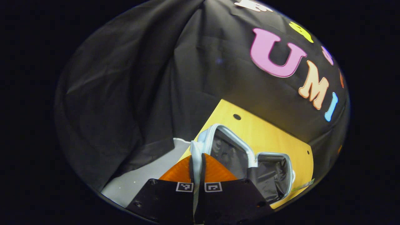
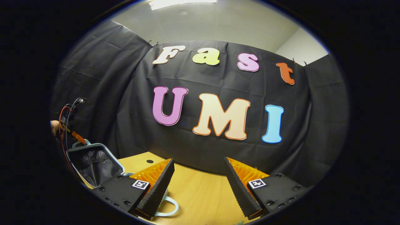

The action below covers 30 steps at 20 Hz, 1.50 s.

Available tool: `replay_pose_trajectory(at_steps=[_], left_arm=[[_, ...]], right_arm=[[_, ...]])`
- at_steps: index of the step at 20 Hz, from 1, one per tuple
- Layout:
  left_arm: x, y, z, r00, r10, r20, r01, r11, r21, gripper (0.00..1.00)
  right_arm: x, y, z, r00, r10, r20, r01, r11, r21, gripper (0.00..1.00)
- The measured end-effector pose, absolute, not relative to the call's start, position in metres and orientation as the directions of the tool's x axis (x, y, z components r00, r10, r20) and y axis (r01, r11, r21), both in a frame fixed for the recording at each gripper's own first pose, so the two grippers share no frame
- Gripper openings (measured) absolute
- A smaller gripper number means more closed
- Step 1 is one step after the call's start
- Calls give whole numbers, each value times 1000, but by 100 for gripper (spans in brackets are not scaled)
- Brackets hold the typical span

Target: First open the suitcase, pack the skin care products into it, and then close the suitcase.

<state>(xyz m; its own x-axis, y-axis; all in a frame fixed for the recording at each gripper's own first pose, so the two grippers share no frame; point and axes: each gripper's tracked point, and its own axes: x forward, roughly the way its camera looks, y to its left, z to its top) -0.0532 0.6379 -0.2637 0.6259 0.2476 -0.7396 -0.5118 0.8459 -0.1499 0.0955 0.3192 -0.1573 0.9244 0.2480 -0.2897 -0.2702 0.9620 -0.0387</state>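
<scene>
- Nearest in the left gripper view, the left gripper [image 1: 196, 175] has its two fingers drawn almost together at 6 o'clock, pinching the pale blue rim of the suitcase lid [image 1: 231, 147] between them.
- Just past those fingers, the suitcase [image 1: 272, 175] lies open on the wooden table [image 1: 265, 131], its two halves spreading toward 4 o'clock and showing a dark grey lining.
- Nearest in the right gripper view, the right gripper [image 2: 198, 175] stands with its fingers wide apart at 6 o'clock, holding nothing, bare tabletop [image 2: 200, 190] between them.
- Beside its left finger, a pale blue suitcase handle [image 2: 167, 207] loops over the wood at about 7 o'clock.
- Farther off at 8 o'clock, the raised lid [image 2: 93, 162] stands up, the other gripper [image 2: 73, 132] at its top edge with a hand [image 2: 55, 126] behind it.
- Black cloth wall [image 2: 125, 118] hangs behind the table.
</scene>
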Motion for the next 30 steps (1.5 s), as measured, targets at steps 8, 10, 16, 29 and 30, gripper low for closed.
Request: replay_pose_trajectory(at_steps=[8,10,16,29,30], left_arm=[[-87,669,-357,534,257,-806,-642,743,-188,0],[-94,673,-370,512,283,-811,-661,733,-162,0],[-79,681,-335,595,460,-659,-684,720,-115,57],[10,468,-146,861,437,-260,-448,894,20,94],[21,444,-142,880,405,-249,-415,910,12,94]], right_arm=[[88,337,-169,903,272,-333,-312,947,-73,99],[86,336,-169,902,269,-338,-312,947,-79,99],[80,314,-161,916,251,-315,-283,957,-61,99],[90,204,-141,956,179,-231,-174,984,42,100],[91,193,-140,959,170,-228,-165,985,44,100]])
